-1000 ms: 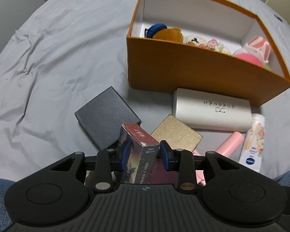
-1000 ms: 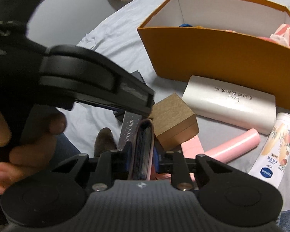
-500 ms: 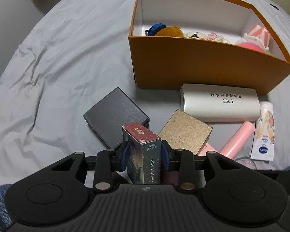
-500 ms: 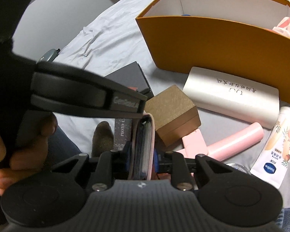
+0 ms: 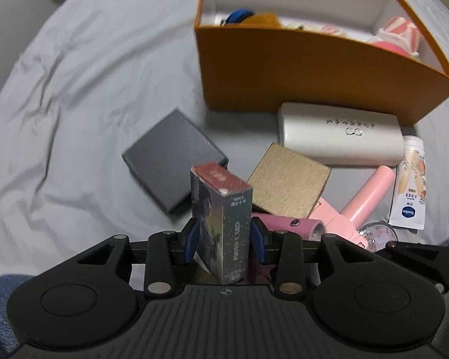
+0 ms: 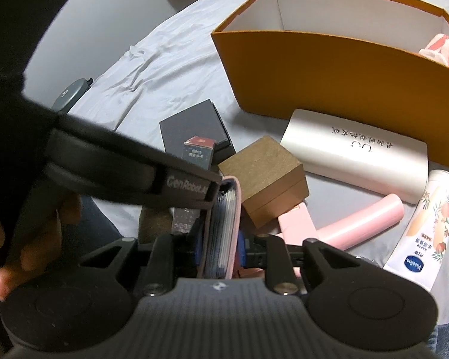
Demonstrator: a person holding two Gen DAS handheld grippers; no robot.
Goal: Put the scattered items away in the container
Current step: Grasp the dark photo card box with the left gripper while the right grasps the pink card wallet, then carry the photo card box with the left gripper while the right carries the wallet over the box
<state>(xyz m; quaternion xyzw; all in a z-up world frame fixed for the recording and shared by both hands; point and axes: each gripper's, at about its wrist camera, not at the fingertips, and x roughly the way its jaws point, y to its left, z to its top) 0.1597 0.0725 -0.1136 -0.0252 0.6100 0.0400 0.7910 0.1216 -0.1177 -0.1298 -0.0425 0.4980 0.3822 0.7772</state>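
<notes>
Photo-card box is held upright between the pads of the left gripper, whose jaws have just been opening slightly, low over the clutter near the orange container; the right gripper is clamped on a pink card wallet. Each load is best lifted clear of the container's front wall and released only once over its bare floor

scattered items before box
</notes>
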